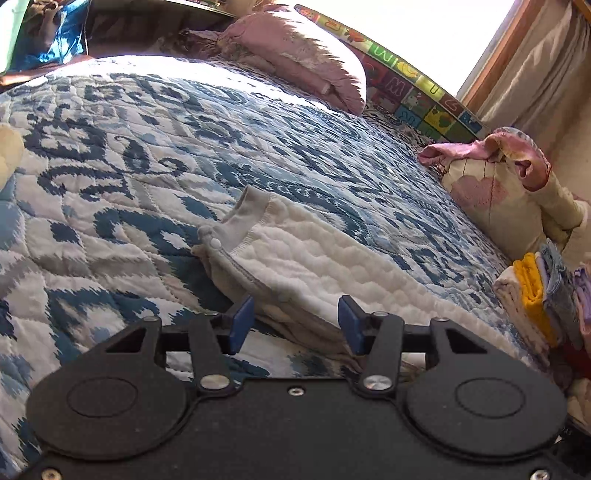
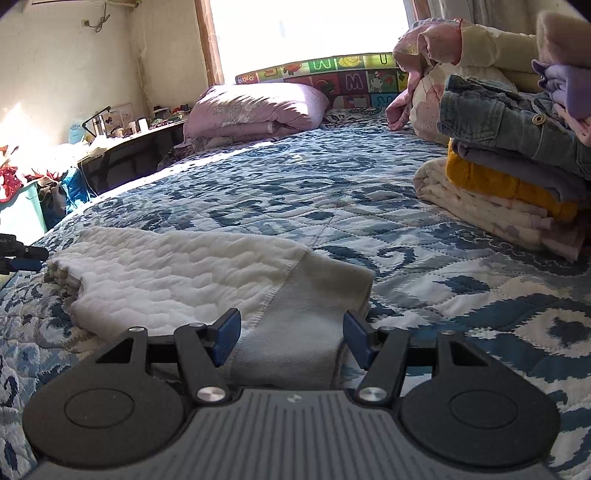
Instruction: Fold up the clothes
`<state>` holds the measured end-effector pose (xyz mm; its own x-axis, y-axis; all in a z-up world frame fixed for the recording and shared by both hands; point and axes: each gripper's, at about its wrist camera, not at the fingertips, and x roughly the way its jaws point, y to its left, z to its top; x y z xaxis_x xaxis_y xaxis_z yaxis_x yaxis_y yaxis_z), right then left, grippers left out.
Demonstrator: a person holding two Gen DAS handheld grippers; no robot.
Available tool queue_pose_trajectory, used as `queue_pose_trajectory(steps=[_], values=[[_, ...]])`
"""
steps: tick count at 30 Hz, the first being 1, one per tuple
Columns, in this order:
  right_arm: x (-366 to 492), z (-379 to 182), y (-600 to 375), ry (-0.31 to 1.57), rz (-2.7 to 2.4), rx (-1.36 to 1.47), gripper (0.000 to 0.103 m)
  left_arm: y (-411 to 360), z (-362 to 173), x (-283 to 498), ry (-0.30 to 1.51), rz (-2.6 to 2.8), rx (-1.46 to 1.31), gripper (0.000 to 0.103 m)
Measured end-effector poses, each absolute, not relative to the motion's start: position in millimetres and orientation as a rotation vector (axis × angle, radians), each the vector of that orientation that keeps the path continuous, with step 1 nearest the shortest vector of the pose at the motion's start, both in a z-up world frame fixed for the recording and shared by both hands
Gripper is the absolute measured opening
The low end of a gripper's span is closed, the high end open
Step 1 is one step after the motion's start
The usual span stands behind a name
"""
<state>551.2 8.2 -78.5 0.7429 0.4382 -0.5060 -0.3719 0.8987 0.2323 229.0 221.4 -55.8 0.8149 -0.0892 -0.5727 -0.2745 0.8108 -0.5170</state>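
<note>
Both grippers low over quilt (image 2: 332, 192). Left gripper (image 1: 295, 323) jaws wide apart, straddling white quilted garment (image 1: 314, 254) edge; right gripper (image 2: 291, 338) likewise at grey cuff (image 2: 295, 332), nothing clamped.

A bed covered by a blue and white patterned quilt (image 2: 295, 192) fills the room. At its far edge, a colourful alphabet-tile headboard (image 2: 332, 79) stands below a bright, washed-out window (image 2: 310, 33) with a wooden frame. A pink pillow (image 2: 255, 109) lies at the far left corner. A cluttered dark side table (image 2: 125, 144) stands beside the bed's left edge, against a cream wall (image 2: 55, 66). Pale curtains (image 1: 532, 77) hang at right.
</note>
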Motion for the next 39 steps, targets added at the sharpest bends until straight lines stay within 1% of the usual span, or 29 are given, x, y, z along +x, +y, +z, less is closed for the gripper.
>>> queue_pose_trajectory(steps=[5, 12, 16, 20, 22, 23, 24, 25, 26, 27, 28, 29, 32, 36, 39], values=[[558.0, -86.8, -12.4, 0.630, 0.398, 0.272, 0.061, 252.0, -75.5, 217.0, 0.581, 0.157, -0.915, 0.049], [571.0, -100.1, -23.1, 0.694, 0.421, 0.429, 0.065, 270.4, -103.7, 212.9, 0.487, 0.178, -1.151, 0.049], [576.7, -106.8, -28.1, 0.730, 0.447, 0.537, 0.066, 272.3, -107.8, 221.8, 0.438, 0.165, -1.201, 0.050], [575.1, -112.1, -40.8, 0.738, 0.455, 0.674, 0.066, 269.1, -106.2, 239.0, 0.432, 0.164, -1.176, 0.050], [574.7, -114.1, -43.6, 0.732, 0.451, 0.714, 0.065, 265.4, -104.5, 246.7, 0.436, 0.173, -1.149, 0.047], [574.8, -114.7, -43.2, 0.725, 0.446, 0.724, 0.065, 262.5, -103.3, 250.0, 0.440, 0.182, -1.128, 0.043], [575.3, -115.5, -39.9, 0.715, 0.435, 0.724, 0.060, 260.1, -102.5, 252.5, 0.447, 0.188, -1.109, 0.033], [576.3, -116.1, -35.1, 0.707, 0.424, 0.715, 0.056, 258.4, -102.2, 253.8, 0.457, 0.193, -1.093, 0.030], [577.4, -116.9, -30.0, 0.702, 0.414, 0.703, 0.044, 256.6, -101.9, 255.1, 0.467, 0.197, -1.077, 0.025], [579.2, -118.1, -25.0, 0.706, 0.409, 0.683, 0.030, 255.5, -101.2, 255.1, 0.472, 0.198, -1.065, 0.022], [580.5, -119.4, -24.0, 0.707, 0.403, 0.673, 0.027, 255.2, -98.9, 252.8, 0.473, 0.195, -1.057, 0.021], [580.7, -119.6, -23.1, 0.703, 0.403, 0.672, 0.022, 255.3, -95.1, 249.4, 0.472, 0.192, -1.047, 0.020], [573.9, -115.5, -29.2, 0.672, 0.414, 0.707, 0.018, 256.1, -77.9, 232.9, 0.445, 0.158, -1.024, 0.019], [552.2, -104.0, -36.9, 0.656, 0.458, 0.776, 0.018, 260.8, -57.8, 194.2, 0.389, 0.129, -1.021, 0.019], [531.5, -99.9, -38.9, 0.691, 0.497, 0.828, 0.018, 269.1, -67.6, 156.6, 0.397, 0.145, -1.031, 0.020]])
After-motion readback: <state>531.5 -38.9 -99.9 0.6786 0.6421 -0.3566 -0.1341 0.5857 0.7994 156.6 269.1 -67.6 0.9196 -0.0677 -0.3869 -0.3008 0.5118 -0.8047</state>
